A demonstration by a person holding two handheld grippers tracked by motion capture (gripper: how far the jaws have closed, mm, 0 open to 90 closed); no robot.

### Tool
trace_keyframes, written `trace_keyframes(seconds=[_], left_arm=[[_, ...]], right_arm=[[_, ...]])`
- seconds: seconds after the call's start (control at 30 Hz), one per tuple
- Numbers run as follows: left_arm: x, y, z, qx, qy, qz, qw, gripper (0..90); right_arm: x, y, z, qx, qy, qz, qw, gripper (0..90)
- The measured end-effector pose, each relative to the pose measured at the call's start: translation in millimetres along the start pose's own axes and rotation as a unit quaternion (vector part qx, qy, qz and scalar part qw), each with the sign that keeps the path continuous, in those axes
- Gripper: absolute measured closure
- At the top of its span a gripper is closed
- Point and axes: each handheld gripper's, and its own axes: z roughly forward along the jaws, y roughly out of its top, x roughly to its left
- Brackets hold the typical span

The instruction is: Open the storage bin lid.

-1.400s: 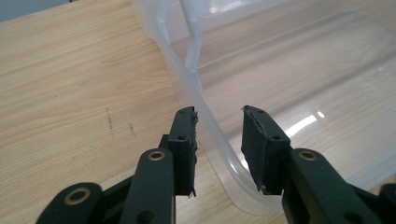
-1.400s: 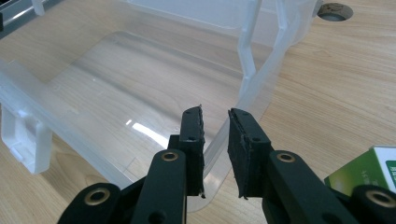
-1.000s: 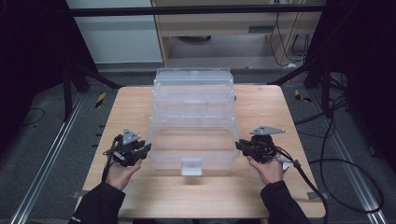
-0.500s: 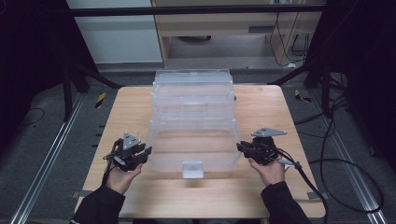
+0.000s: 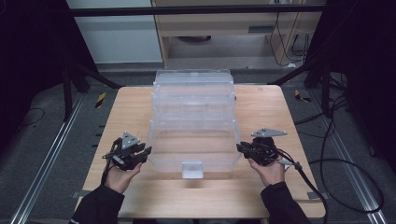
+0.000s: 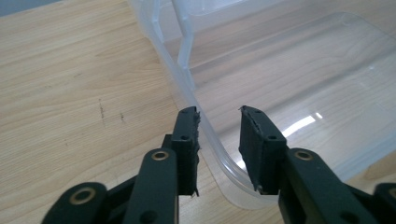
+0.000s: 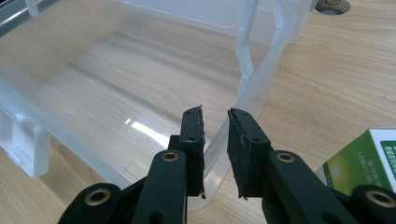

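- Straddling the near left rim of the clear box lid [image 5: 194,144], the left gripper [image 5: 145,151] has its fingers [image 6: 187,135] released. They have just been opening, with the rim between them.
- The lid lies flat on the surface [image 5: 126,107], hinged open in front of the box [image 5: 194,93]. It looks light, thin, springy and slick, so it is best held at the stiffer side rims, evenly from both sides.
- The right gripper [image 5: 239,148] matches on the right rim: its fingers are loose and have just been opening.
- Both hands and the lid sit as they did a second ago.
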Motion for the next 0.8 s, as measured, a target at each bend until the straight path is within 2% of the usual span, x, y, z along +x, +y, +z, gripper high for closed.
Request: trace_keyframes(seconds=[0.1, 0.2, 0.33, 0.6, 0.8], left_arm=[[1.7, 3.5, -8.4, -0.014, 0.003, 0.001, 0.9999, 65.1], [5.9, 6.4, -18.3, -0.028, 0.007, -0.004, 0.9996, 63.8], [16.1, 4.9, -25.0, -0.037, 0.019, -0.011, 0.9991, 61.2], [39.5, -13.4, -26.5, -0.028, 0.043, -0.024, 0.9984, 54.4], [55.4, -28.3, -21.3, -0.007, 0.064, -0.044, 0.9969, 47.0]], right_arm=[[-1.7, 1.1, -2.8, -0.01, -0.001, -0.009, 0.9999, 71.3], [-3.9, 4.1, -9.8, -0.029, 0.015, -0.002, 0.9995, 68.4], [-7.7, 9.1, -22.4, -0.043, 0.01, 0.0, 0.999, 65.2], [-21.6, 15.8, -43.8, -0.049, -0.015, 0.0, 0.9987, 60.9], [-32.7, 21.9, -56.8, -0.036, -0.039, -0.007, 0.9986, 54.2]])
